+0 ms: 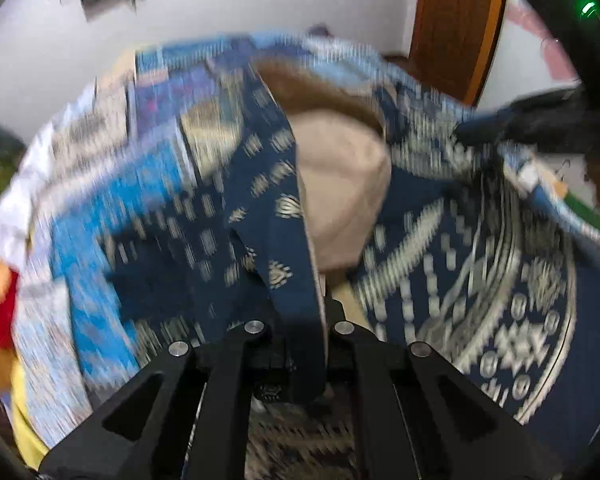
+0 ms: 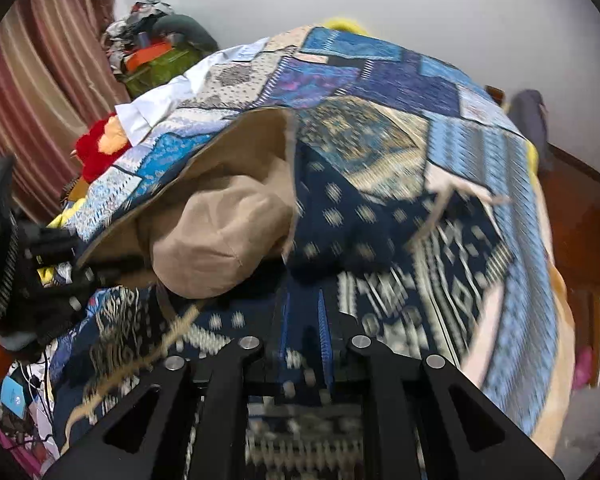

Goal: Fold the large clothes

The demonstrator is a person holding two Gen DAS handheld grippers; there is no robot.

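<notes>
A large navy garment [image 1: 460,280] with a cream woven pattern and a tan lining [image 1: 340,192] lies rumpled on the bed. In the left wrist view, a navy edge strip runs up from between the jaws of my left gripper [image 1: 300,332], which is shut on it; cloth hides the fingertips. In the right wrist view, the same navy garment [image 2: 380,240] bunches over my right gripper [image 2: 304,320], shut on a fold of it. The tan lining [image 2: 220,232] bulges just left of that grip. Both views are motion-blurred.
A blue patchwork quilt [image 2: 380,72] covers the bed under the garment. A white cloth [image 2: 168,100] and a red plush [image 2: 96,148] lie at its left edge, near a striped curtain [image 2: 40,80] and a pile of things [image 2: 152,52]. A wooden door [image 1: 456,20] stands beyond the bed.
</notes>
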